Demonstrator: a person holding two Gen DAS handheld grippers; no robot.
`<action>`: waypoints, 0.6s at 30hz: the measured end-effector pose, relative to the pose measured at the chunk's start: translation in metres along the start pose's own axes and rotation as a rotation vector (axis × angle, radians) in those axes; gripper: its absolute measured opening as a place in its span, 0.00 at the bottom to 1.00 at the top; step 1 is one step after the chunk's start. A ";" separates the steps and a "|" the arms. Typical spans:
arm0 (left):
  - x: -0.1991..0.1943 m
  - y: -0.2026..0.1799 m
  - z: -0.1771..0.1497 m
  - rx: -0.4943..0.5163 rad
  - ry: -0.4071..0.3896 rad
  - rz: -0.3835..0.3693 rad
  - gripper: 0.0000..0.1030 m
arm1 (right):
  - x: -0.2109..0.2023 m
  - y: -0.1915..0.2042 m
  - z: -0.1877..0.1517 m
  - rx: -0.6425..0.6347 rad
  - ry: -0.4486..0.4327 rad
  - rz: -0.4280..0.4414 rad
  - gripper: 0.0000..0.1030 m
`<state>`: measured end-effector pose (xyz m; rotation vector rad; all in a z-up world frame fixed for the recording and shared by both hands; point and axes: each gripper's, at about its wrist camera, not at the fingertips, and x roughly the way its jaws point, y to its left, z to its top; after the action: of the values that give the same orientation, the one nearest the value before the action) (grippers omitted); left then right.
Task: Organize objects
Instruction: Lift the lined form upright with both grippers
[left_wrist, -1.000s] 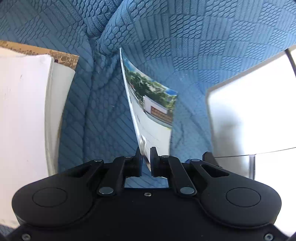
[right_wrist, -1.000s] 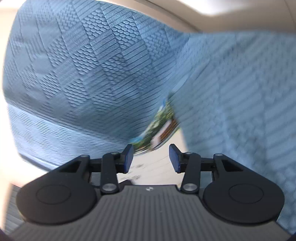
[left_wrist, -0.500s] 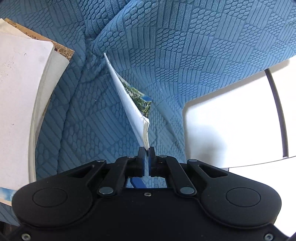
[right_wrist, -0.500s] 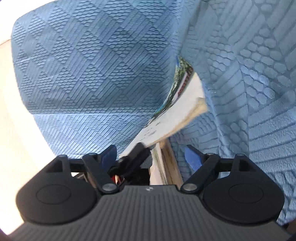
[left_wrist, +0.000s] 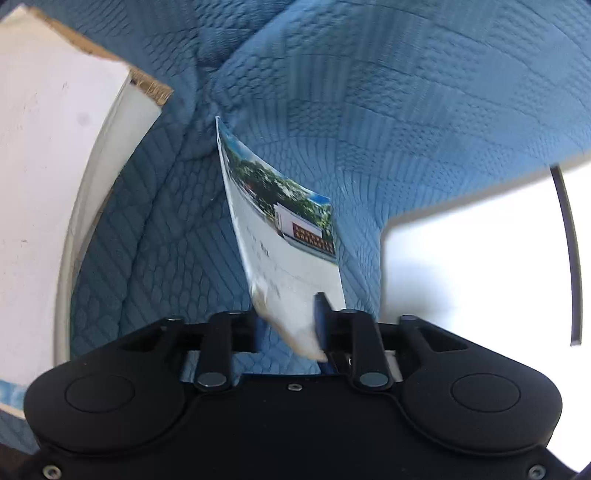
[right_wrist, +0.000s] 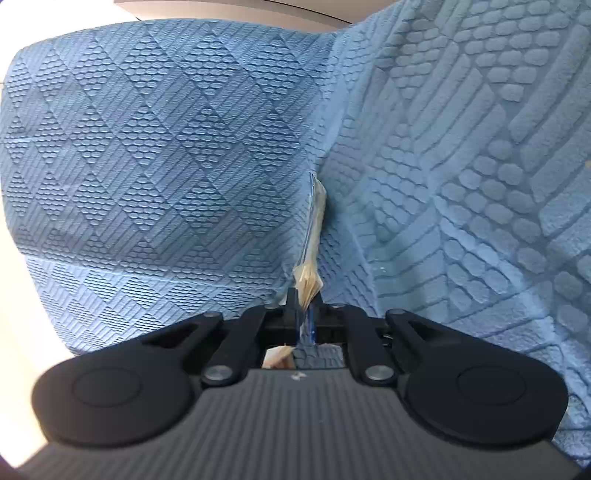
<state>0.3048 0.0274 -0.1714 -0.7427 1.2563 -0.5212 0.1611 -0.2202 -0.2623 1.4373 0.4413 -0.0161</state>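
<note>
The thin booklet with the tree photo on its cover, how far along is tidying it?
Done: a white book stack already lies on the blue textured sofa cover. In hand: the thin photo-cover booklet stands on edge; the right gripper is shut on it, while the left gripper is open around its corner. Left: laying it down somewhere; where is unclear.

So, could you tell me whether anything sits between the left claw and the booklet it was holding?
Nothing visible does. The left claw is open with the booklet loose between its fingers, while the right claw is shut on the booklet's edge above the blue sofa cover.
</note>
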 end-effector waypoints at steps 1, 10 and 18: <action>0.003 0.004 0.002 -0.022 -0.003 -0.007 0.27 | 0.002 -0.001 0.000 -0.005 0.001 -0.003 0.06; 0.009 0.007 -0.002 -0.002 -0.044 0.062 0.07 | 0.001 -0.003 0.002 -0.073 -0.004 -0.058 0.06; -0.015 0.000 -0.016 0.077 -0.113 0.077 0.07 | -0.004 0.019 -0.009 -0.247 -0.006 -0.109 0.06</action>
<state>0.2852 0.0346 -0.1633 -0.6482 1.1488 -0.4557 0.1601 -0.2103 -0.2440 1.1693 0.4986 -0.0511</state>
